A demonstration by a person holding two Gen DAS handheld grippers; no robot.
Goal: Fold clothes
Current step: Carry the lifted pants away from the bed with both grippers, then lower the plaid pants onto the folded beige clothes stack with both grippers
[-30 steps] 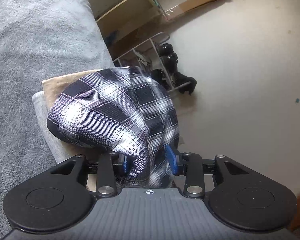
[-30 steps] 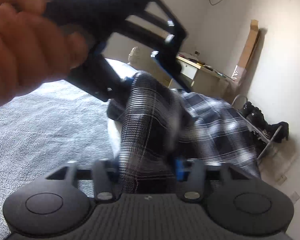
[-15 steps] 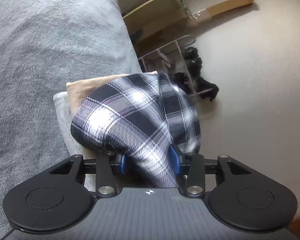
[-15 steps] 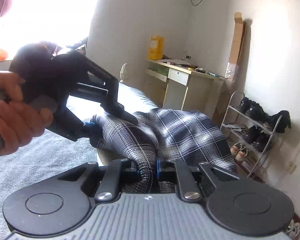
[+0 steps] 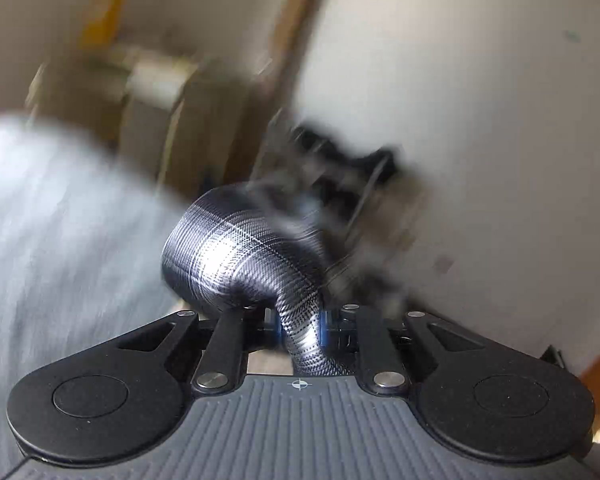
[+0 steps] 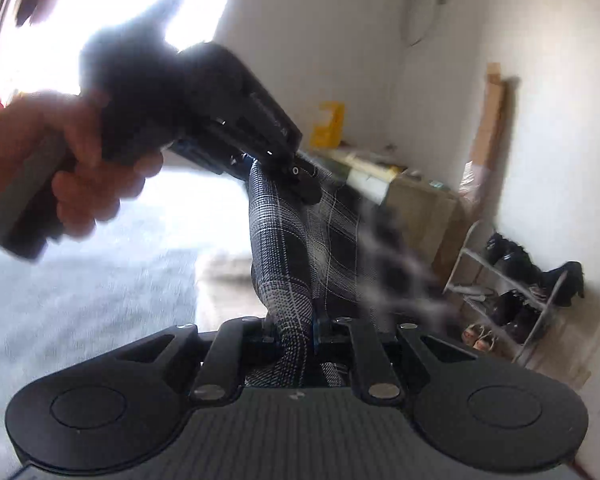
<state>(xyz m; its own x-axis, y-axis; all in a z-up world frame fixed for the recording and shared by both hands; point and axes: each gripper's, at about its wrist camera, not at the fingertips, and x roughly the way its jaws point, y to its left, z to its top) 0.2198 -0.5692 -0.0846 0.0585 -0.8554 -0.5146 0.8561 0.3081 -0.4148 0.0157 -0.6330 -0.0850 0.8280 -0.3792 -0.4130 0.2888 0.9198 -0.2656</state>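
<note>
Plaid garment (image 6: 288, 264) pinched in both jaws, left just closing; no writing legible.

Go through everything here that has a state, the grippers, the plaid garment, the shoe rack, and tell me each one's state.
Left gripper: jaws have just been closing, now shut on the plaid garment.
Right gripper: shut on the plaid garment.
Plaid garment: bunched, lifted, strung between both grippers.
Shoe rack: upright against the wall, shoes on its shelves.
Hand: wrapped around the left gripper's handle.
</note>
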